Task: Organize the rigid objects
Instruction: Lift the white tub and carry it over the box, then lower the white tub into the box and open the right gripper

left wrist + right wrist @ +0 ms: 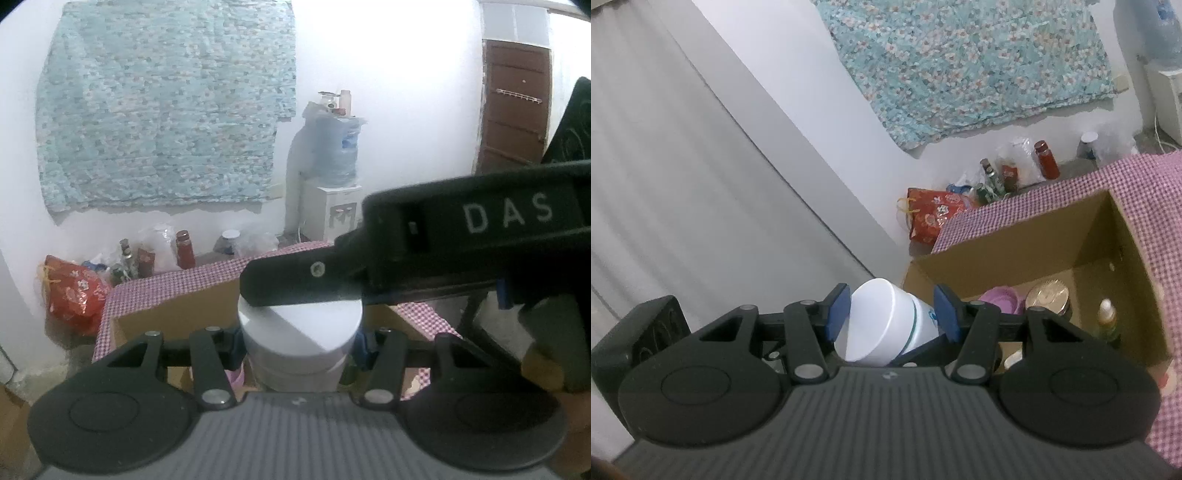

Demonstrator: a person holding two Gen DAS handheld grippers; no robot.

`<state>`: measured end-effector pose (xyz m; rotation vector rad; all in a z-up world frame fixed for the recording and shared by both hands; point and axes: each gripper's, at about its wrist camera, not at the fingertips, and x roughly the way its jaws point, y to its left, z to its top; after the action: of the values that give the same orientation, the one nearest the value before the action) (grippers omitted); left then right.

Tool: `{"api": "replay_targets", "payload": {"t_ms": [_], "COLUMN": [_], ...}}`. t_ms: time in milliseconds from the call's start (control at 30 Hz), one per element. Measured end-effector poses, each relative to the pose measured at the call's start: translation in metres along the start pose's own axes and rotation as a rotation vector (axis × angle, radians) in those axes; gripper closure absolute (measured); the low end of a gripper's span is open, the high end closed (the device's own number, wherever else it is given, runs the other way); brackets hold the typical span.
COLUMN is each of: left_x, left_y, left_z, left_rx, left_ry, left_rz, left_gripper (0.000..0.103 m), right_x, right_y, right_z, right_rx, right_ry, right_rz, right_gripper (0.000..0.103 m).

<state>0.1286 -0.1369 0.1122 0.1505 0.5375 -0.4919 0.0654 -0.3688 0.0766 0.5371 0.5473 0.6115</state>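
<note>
Nearest thing in our left wrist view: the left gripper [299, 343] is clamped on a white tub [299, 332], pads tight against both its sides, lid facing up. Right over that lid sits a black finger [295, 284] of the other gripper, reaching in from the right, but from here we can't tell if it's actually touching.

The right wrist view fills that in. The right gripper [891, 314] has the same tub [886, 325] between its blue pads [837, 314], and here the tub looks tilted, lid toward the camera, with a green band round its body. The left pad is against the lid edge; the right one seems just off the tub's side, so we can't say it's really squeezing. A black bar of the left gripper shows under the tub.

Past the fingers to the right is an open cardboard box [1015, 236], and only this view looks inside it: a pink thing [1001, 297], a gold-lidded jar [1049, 295] and a small bottle [1107, 317]. The left view just gets the box wall behind the tub.

The box sits on a pink checked cloth [1145, 184]. Beyond that, both views show bottles [1045, 158] and a red bag [934, 214] on the floor by the wall, under a floral sheet [960, 62]. Only the left view catches the whole water dispenser [336, 173] and a brown door [513, 110].
</note>
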Motion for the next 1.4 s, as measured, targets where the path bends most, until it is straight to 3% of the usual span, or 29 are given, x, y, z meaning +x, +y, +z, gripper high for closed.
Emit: {"api": "replay_targets", "payload": {"t_ms": [267,533,900,1300,1400], "left_x": [0.047,0.128,0.202,0.216,0.212], "left_y": [0.003,0.002,-0.007,-0.011,-0.011], "left_z": [0.036,0.057,0.042,0.032,0.034], "left_rx": [-0.012,-0.068,-0.073,-0.079,-0.085], "left_ry": [0.030,0.152,0.257,0.328,0.325], "left_rz": [-0.072,-0.141,-0.132,-0.142,-0.138], "left_gripper": [0.049,0.049,0.049,0.042,0.032], "right_x": [0.009,0.035,0.078,0.085,0.075], "right_y": [-0.026,-0.092,-0.176,-0.192,-0.189], "right_z": [0.043,0.083,0.077,0.062,0.060], "right_rx": [-0.010,0.022,0.082,0.073,0.073], "right_ry": [-0.017,0.004,0.074,0.080,0.063], "right_rz": [-0.046,-0.121,-0.167,-0.197,-0.198], "right_gripper": [0.052,0.052,0.053,0.053,0.053]}}
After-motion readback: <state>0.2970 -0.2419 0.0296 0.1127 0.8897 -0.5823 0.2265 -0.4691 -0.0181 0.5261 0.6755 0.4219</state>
